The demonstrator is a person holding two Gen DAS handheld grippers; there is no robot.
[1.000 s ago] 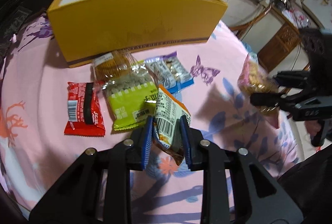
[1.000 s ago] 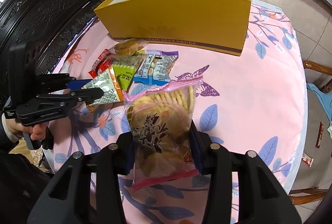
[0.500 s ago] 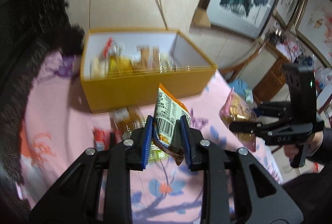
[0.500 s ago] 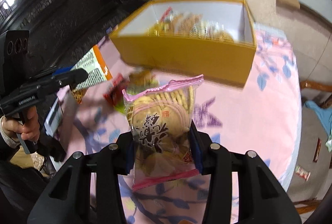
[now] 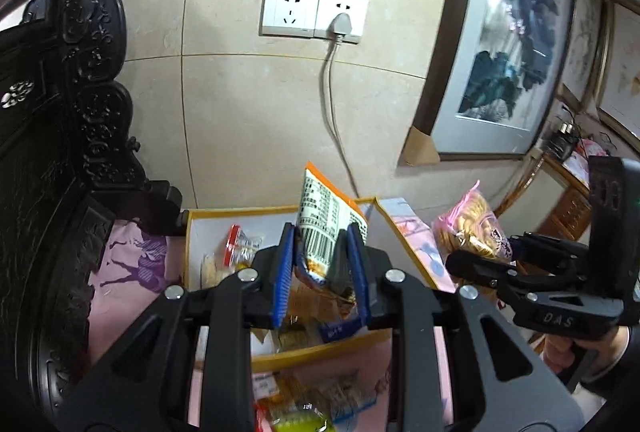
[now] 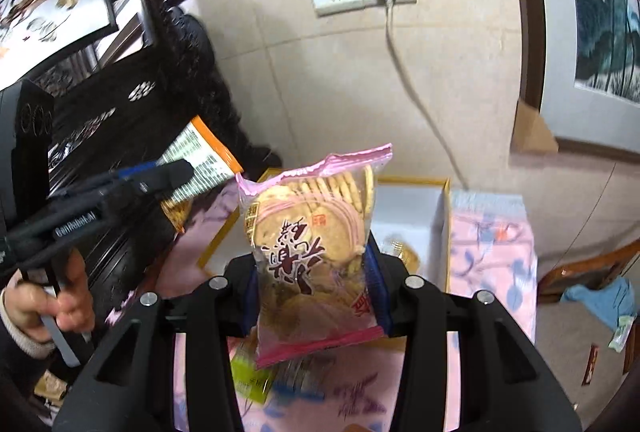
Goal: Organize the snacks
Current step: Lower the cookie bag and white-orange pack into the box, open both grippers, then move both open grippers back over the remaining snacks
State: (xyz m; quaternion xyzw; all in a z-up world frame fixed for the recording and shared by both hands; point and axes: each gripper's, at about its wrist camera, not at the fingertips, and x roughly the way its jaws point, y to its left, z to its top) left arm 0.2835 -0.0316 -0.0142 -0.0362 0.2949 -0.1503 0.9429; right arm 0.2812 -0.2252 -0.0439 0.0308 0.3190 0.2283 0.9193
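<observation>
Showing snacks inside yellow box (image 5: 352,346), left view, cracker pack (image 6: 316,252) label, right

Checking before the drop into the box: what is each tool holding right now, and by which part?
Left tool: orange-edged snack packet, pinched near its lower end. Right tool: pink-edged cracker bag, gripped across its lower half.
</observation>
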